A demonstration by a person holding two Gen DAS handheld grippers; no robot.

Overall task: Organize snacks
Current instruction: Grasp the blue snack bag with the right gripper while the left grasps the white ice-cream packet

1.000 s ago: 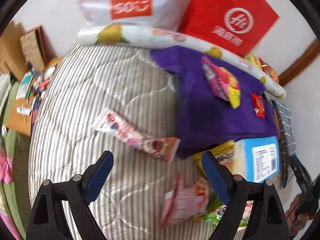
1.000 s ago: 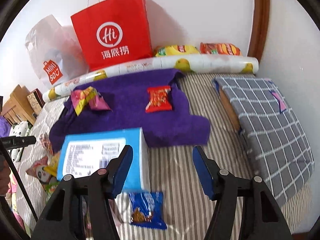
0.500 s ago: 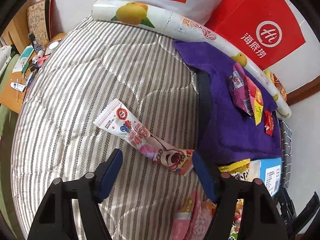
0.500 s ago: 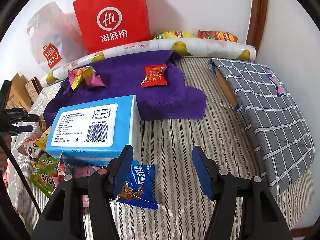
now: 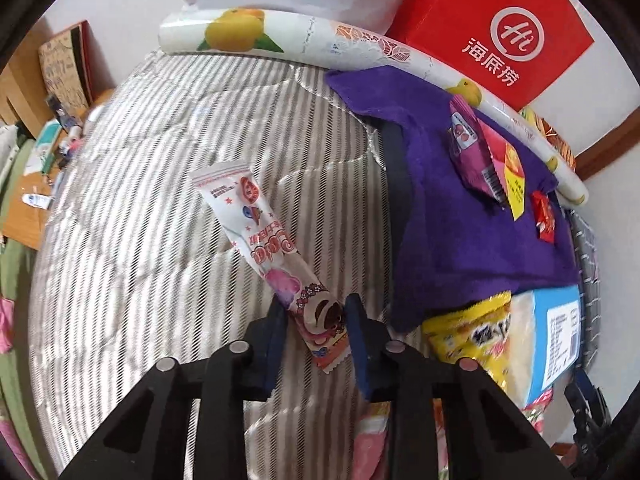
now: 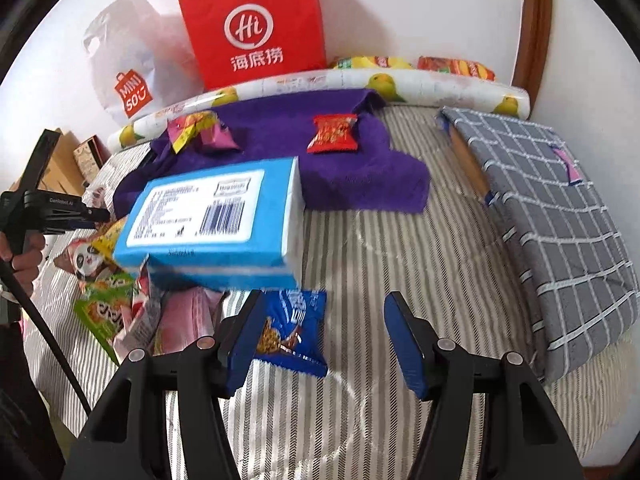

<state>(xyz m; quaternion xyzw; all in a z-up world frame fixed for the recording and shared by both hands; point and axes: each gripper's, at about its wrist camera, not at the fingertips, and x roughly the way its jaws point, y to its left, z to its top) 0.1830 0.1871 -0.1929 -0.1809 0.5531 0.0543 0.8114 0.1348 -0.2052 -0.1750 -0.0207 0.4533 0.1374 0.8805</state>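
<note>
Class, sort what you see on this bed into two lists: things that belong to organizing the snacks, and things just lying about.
Belongs to the job:
long pink snack stick, between the left gripper fingers
blue cookie packet
red snack packet
purple cloth

Lying about:
red paper bag
grey checked cushion
blue tissue pack

A bed [image 6: 380, 248] carries everything. Against the wall at its far edge a paper bag [image 6: 256, 24] stands upright with a plastic bag [image 6: 132, 64] to its left, and a long roll [image 6: 320, 82] lies across in front of both. Before the roll a towel [image 6: 280, 128] is spread, with a twisted wrapper [image 6: 200, 130] on its left part and a small packet [image 6: 334, 134] further right. A box [image 6: 212, 216] sits in front of the towel, atop a heap of snack packs [image 6: 108, 280]. A folded blanket [image 6: 552, 216] lies at the right. Left of the towel, a long candy stick [image 5: 272, 252] lies on the bed
</note>
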